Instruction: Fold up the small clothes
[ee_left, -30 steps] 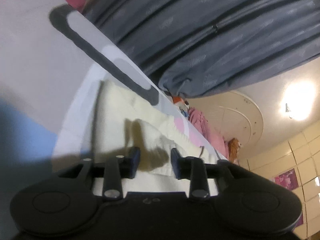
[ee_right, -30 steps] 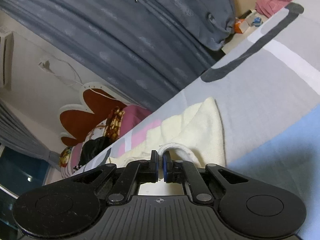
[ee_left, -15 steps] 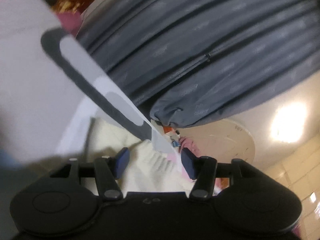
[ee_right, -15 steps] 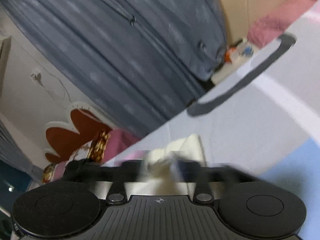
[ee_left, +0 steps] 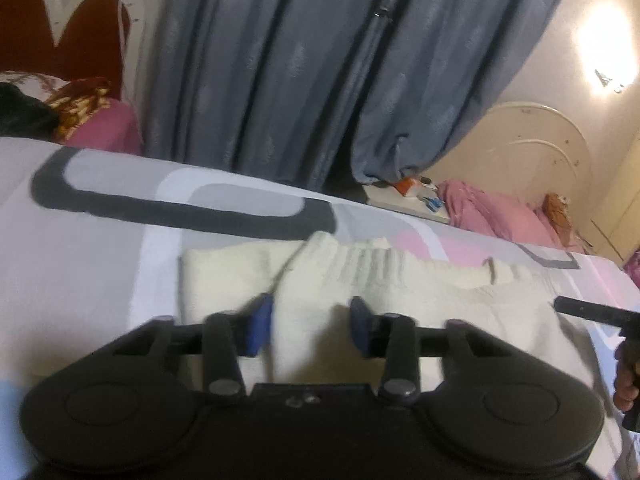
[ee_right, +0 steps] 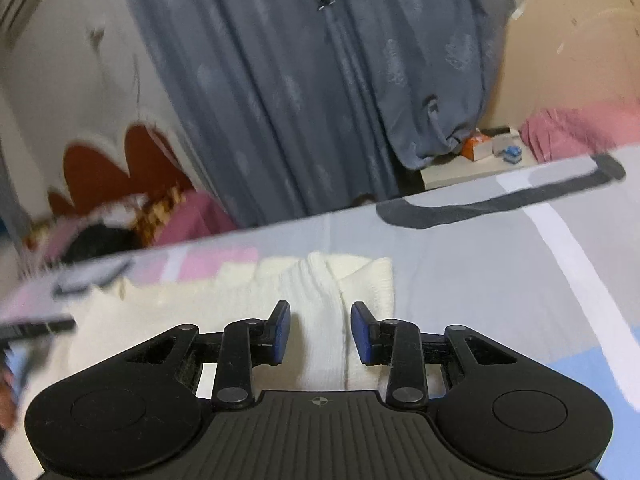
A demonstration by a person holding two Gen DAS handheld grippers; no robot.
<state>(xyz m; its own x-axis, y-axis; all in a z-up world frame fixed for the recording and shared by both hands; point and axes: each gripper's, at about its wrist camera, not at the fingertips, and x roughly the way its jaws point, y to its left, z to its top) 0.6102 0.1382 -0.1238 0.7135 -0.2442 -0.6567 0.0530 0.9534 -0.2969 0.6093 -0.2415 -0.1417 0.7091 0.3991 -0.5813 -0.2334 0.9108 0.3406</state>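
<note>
- Cream knitted garment (ee_left: 360, 280) lies flat on the bedspread (ee_left: 100, 248), which is patterned in grey, white, pink and pale blue; in your right wrist view the same garment (ee_right: 332, 288) sits just ahead of the fingers.
- A ribbed fold of the knit runs across the top of the piece, with a flat layer showing beneath it at one end.
- Your left gripper (ee_left: 310, 326) is spread wide, blue pads apart, with cream fabric showing between them; you hold nothing with it.
- Your right gripper (ee_right: 320, 330) is likewise parted, its blue pads standing either side of a ribbed strip; whether the pads touch the cloth you cannot tell.
- From the left wrist view you can see part of your other tool at the right edge, with a hand (ee_left: 626, 376) on it, beside the garment.
- Grey curtains (ee_left: 320, 60) hang behind the bed, and pink bedding (ee_left: 500, 216) lies beyond its far edge.
</note>
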